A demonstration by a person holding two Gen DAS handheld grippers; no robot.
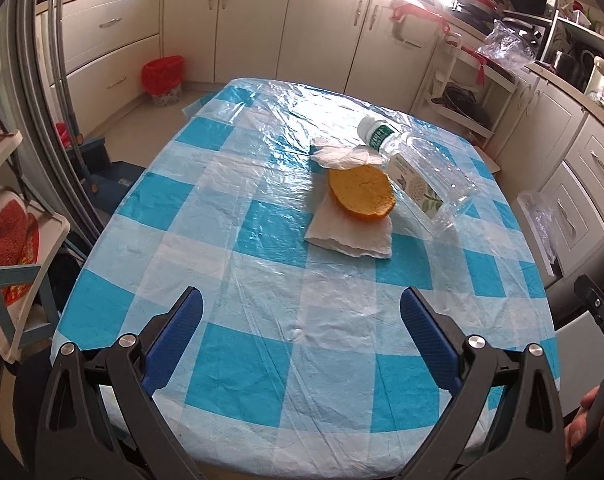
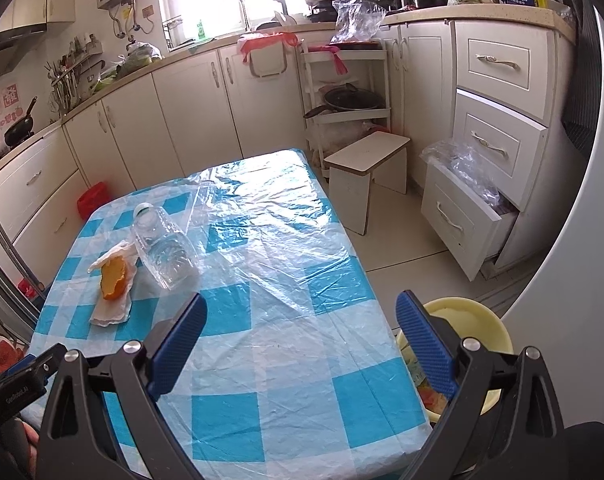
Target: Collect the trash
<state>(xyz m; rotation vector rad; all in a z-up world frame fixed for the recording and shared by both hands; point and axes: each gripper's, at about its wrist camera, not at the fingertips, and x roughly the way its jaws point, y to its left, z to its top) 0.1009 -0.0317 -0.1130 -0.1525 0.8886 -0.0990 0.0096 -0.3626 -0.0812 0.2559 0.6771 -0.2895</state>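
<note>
Collecting hasn't begun: both my left gripper and right gripper hang wide and empty over the blue-and-white checked plastic tablecloth, so next I reach for the orange peel half, the clear crushed plastic bottle or the white paper napkin, probably for the pale yellow round bin beside the table.

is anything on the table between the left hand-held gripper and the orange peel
Nothing visible. Between the open left hand-held gripper and the orange peel lies only bare checked tablecloth. The plastic bottle lies beside the peel, not in front.

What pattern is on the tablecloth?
Blue and white checks, under a clear plastic sheet; the tablecloth shows best in the left wrist view.
</note>
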